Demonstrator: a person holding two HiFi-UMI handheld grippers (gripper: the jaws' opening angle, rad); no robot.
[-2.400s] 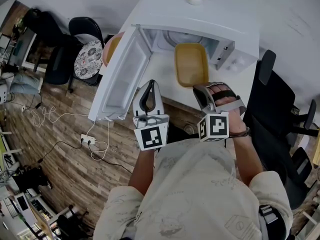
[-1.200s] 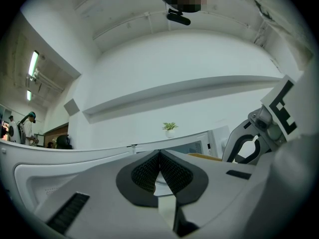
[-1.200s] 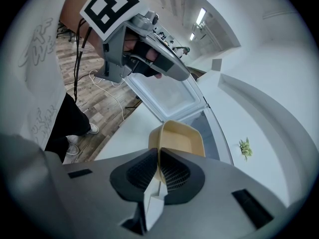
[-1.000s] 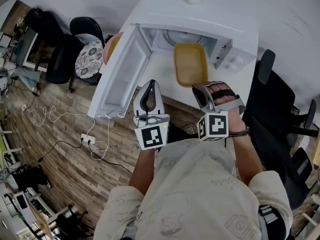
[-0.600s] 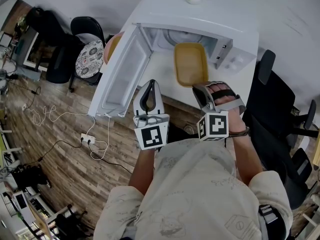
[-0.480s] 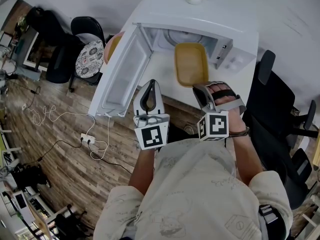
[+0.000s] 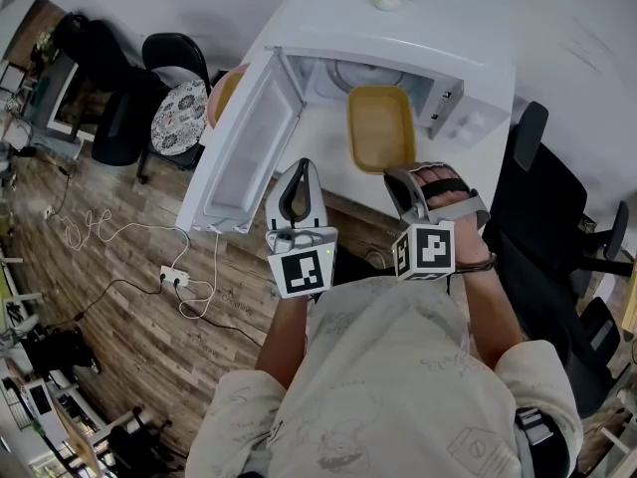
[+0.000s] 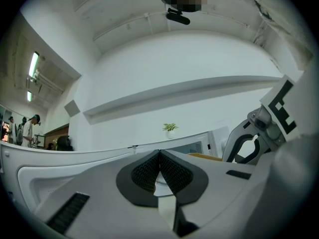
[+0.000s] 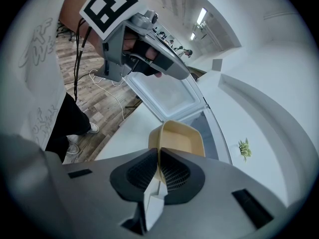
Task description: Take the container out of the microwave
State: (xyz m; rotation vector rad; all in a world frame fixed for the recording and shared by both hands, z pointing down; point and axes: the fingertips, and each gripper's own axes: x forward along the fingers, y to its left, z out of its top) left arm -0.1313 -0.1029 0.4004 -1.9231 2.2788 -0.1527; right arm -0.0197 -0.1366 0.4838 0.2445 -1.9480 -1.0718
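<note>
In the right gripper view, the right gripper (image 9: 158, 169) is seen clamped on the near rim of the shallow, yellow, rectangular plastic container (image 9: 180, 136), with the thin wall pinched between the ribbed pads. In the head view, the container (image 7: 380, 127) lies just in front of the white microwave oven (image 7: 428, 48), its far end at the oven mouth. Whether it is borne by the white table (image 7: 323, 142) cannot be told.

The left gripper (image 7: 298, 167) is held empty, jaws pressed together, in front of the microwave oven's open door (image 7: 244, 157).

A slip is judged the main risk. With one end alone pinched, the far end could sag or catch on the oven sill, and the container could be twisted out of the pads.
</note>
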